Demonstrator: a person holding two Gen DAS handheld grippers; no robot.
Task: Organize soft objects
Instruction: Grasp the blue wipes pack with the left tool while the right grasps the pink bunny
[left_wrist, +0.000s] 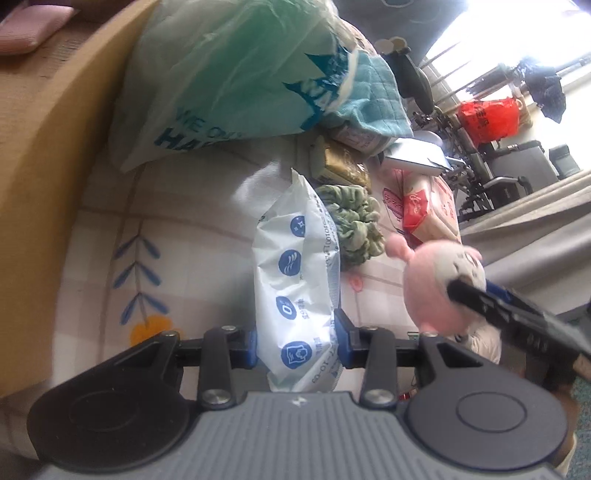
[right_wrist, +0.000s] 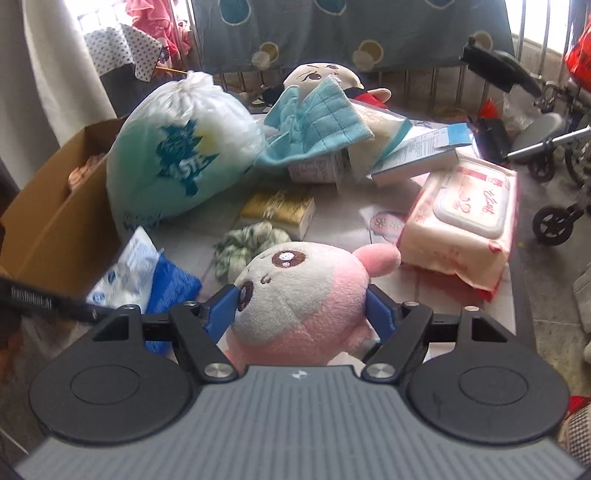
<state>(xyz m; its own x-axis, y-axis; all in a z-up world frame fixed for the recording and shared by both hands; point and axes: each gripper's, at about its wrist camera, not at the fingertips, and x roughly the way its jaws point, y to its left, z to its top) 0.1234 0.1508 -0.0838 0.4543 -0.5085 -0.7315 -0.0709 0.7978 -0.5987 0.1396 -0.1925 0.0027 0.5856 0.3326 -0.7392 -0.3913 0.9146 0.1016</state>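
A white soft packet (left_wrist: 299, 258) with round blue icons is between the blue pads of my left gripper (left_wrist: 297, 347), which is shut on it above the floral tabletop (left_wrist: 166, 240). The same packet (right_wrist: 125, 273) shows at the left of the right wrist view, beside the cardboard box. A pink and cream plush toy (right_wrist: 295, 280) with brown eyes fills my right gripper (right_wrist: 301, 314), both blue pads pressing its sides. In the left wrist view the plush (left_wrist: 428, 284) hangs at the right with a black finger (left_wrist: 498, 310) against it.
An open cardboard box (right_wrist: 55, 221) stands at the left. A tied green-and-white plastic bag (right_wrist: 177, 162), a teal cloth (right_wrist: 314, 125), a gold pack (right_wrist: 277, 206), a green scrunchie (right_wrist: 247, 240), a wet-wipes pack (right_wrist: 461, 221) and a doll (right_wrist: 321, 75) crowd the table. A wheelchair (right_wrist: 554, 147) stands at the right.
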